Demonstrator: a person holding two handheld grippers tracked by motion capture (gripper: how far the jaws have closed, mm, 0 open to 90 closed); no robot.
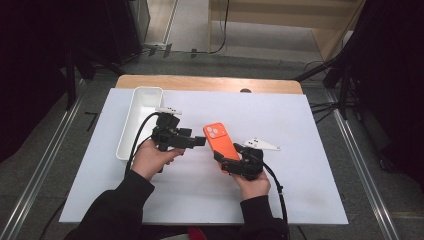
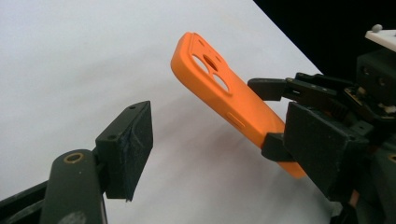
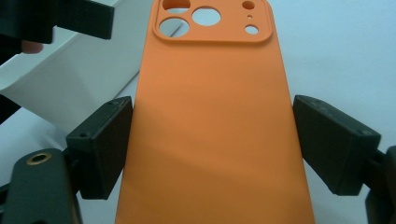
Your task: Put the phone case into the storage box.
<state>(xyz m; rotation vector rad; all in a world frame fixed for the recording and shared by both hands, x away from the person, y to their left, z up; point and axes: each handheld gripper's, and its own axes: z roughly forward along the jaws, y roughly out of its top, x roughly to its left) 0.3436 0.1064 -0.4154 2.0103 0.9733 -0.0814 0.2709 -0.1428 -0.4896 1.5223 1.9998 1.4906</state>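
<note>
An orange phone case [image 1: 219, 140] with camera cut-outs at its far end is held above the white table cover [image 1: 300, 190]. My right gripper [image 1: 227, 161] is shut on the case's near half, one pad on each long edge. In the right gripper view the case [image 3: 212, 121] fills the gap between both pads [image 3: 100, 149]. My left gripper [image 1: 200, 141] points right, its tips just left of the case, and is open. In the left gripper view the case [image 2: 224, 93] slants across beyond the spread jaws of the left gripper [image 2: 224, 154], and no pad presses on it.
A long white bin [image 1: 140, 117] stands at the table's left side, just behind the left hand; it also appears in the right gripper view as the white bin [image 3: 70, 74]. A wooden table edge [image 1: 210, 83] runs along the back. Cables trail from both grippers toward the person.
</note>
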